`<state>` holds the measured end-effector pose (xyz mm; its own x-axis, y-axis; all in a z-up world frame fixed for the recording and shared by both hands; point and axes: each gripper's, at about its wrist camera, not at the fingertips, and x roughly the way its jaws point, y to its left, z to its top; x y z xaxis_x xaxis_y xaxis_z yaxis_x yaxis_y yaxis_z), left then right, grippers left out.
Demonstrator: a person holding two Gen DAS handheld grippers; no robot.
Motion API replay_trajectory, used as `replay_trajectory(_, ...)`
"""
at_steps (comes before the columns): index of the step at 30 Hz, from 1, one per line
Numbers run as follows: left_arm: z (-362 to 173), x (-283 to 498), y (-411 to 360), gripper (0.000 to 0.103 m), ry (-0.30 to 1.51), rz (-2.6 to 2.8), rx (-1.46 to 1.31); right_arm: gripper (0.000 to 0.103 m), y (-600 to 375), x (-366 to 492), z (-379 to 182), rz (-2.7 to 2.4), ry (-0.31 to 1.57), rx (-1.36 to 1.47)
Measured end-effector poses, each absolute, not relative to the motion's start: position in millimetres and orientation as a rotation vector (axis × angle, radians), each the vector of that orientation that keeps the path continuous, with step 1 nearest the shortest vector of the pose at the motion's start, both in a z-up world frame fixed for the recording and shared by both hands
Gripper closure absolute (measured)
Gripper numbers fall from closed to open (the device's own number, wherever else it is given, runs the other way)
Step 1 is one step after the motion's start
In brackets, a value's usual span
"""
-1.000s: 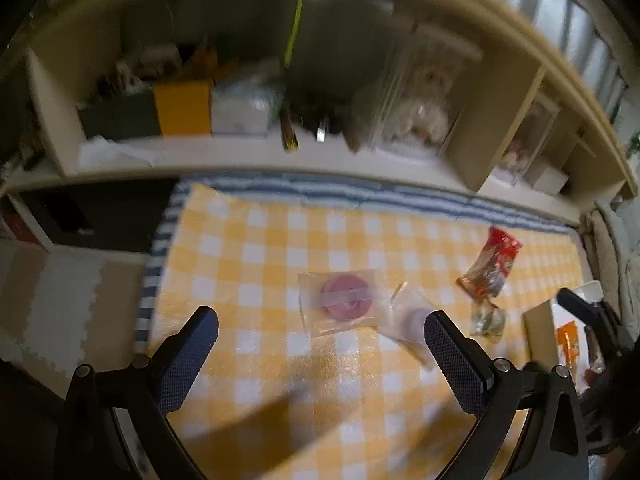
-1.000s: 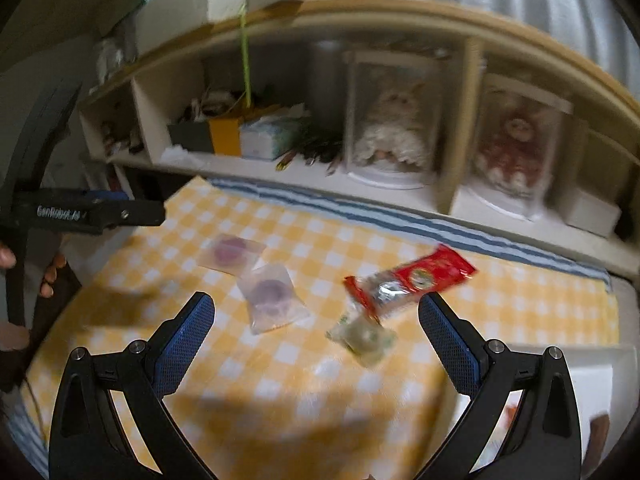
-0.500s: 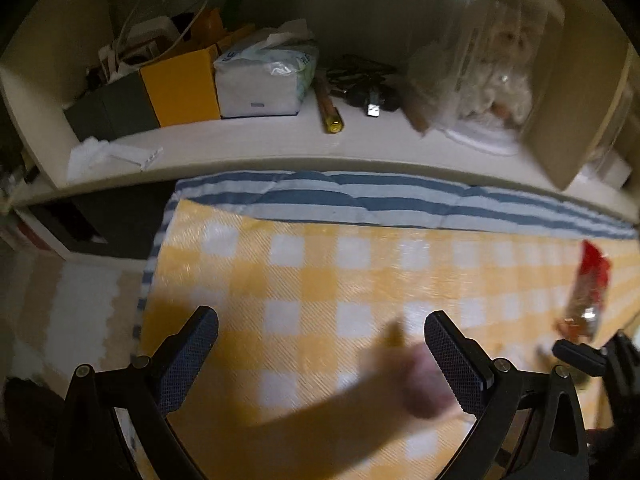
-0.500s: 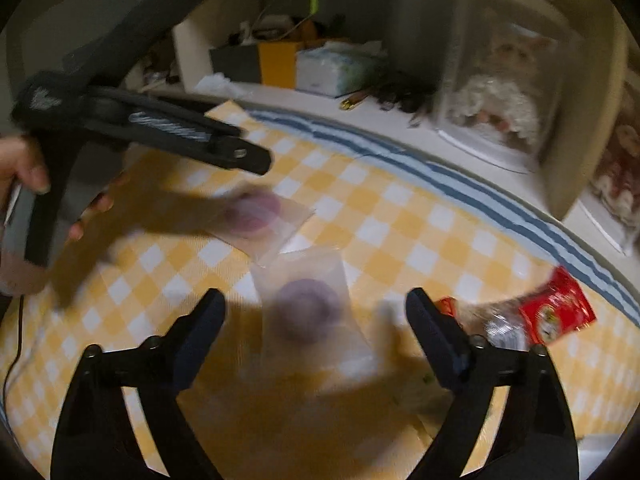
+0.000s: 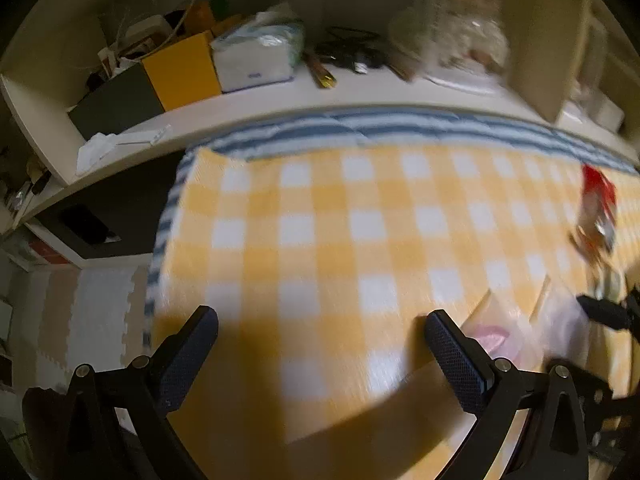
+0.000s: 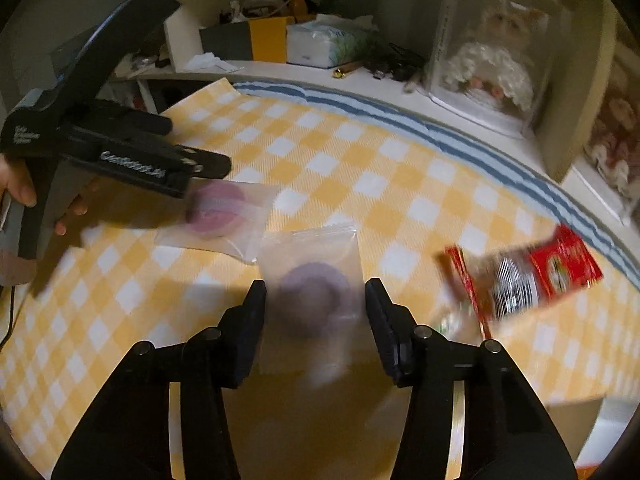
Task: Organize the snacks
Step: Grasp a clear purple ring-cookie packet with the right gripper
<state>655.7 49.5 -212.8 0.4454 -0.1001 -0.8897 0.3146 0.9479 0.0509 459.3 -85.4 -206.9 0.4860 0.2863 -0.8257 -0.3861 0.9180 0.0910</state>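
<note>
A clear bag with a purple ring snack lies on the yellow checked cloth. My right gripper straddles it and its jaws are closing, one finger at each side edge of the flat bag. A second bag with a pink ring snack lies to the left, under the tip of my left gripper. In the left wrist view my left gripper is open over bare cloth, and the pink snack bag sits just outside its right finger. A red packet lies to the right.
A small pale wrapped snack lies by the red packet. A white tray shows at the lower right. Behind the cloth runs a low shelf with an orange box, a tissue pack and a doll in a clear case.
Both grippers came down close to the cloth. The right jaws narrowed from wide open around the purple snack bag. The pink bag slid from between the left fingers to outside the right one.
</note>
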Motion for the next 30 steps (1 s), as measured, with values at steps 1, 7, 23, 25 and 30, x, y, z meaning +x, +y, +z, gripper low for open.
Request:
replay_trajectory(1,-213,650,48,0.0,1.086,-0.27,0.229,0.053,-86,455,-207,0.405,0.988,-0.109)
replay_trajectory(7,-215,612,37,0.0,1.117,-0.336,0.261,0.054,-97,427,-205,0.372,1.024,-0.062)
replay_trajectory(23,-188,518,9,0.0,1.173,-0.457,0.108,0.054,-148,380,-172,0.279,1.04,0.128)
replay_trajectory(25,-186,517,3,0.0,1.194,-0.438,0.055,0.054,-152,376,-165,0.274,1.034,0.14)
replay_trajectory(30,-186,519,-2,0.0,1.235,-0.342,-0.099,0.054,-160,365,-151,0.265,1.023,0.161)
